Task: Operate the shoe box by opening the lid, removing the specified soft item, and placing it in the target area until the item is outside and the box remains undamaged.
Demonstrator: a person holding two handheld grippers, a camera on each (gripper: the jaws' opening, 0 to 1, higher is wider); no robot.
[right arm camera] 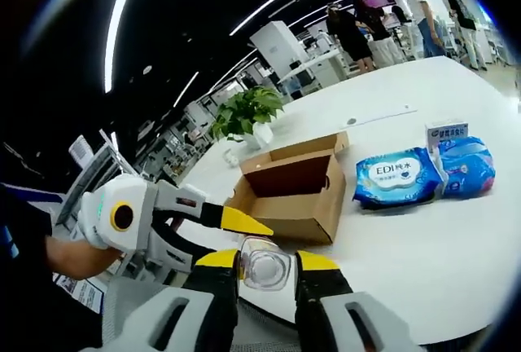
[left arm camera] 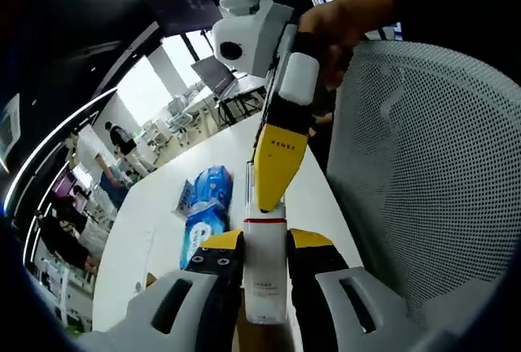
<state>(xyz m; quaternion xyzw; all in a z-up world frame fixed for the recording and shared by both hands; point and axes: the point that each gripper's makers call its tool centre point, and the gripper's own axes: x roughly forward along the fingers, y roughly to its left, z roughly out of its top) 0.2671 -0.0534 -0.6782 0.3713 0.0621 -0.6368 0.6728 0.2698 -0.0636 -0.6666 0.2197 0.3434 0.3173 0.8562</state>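
Observation:
A white tube (left arm camera: 264,275) with a red band and small print stands between my left gripper's (left arm camera: 264,266) jaws, which are shut on its lower part. My right gripper (left arm camera: 269,204), held by a hand, comes down from above, its yellow jaw meeting the tube's upper end. In the right gripper view the tube's rounded end (right arm camera: 265,269) sits between my right gripper's (right arm camera: 266,275) shut jaws, and the left gripper (right arm camera: 247,232) reaches in from the left. The brown shoe box (right arm camera: 297,193) stands open on the white table (right arm camera: 423,246), its lid folded back.
Two blue wet-wipe packs (right arm camera: 399,177) (right arm camera: 468,165) and a small white carton (right arm camera: 446,134) lie right of the box. A potted plant (right arm camera: 248,112) stands behind it. A grey mesh chair back (left arm camera: 423,181) rises close on the right. People stand at distant desks.

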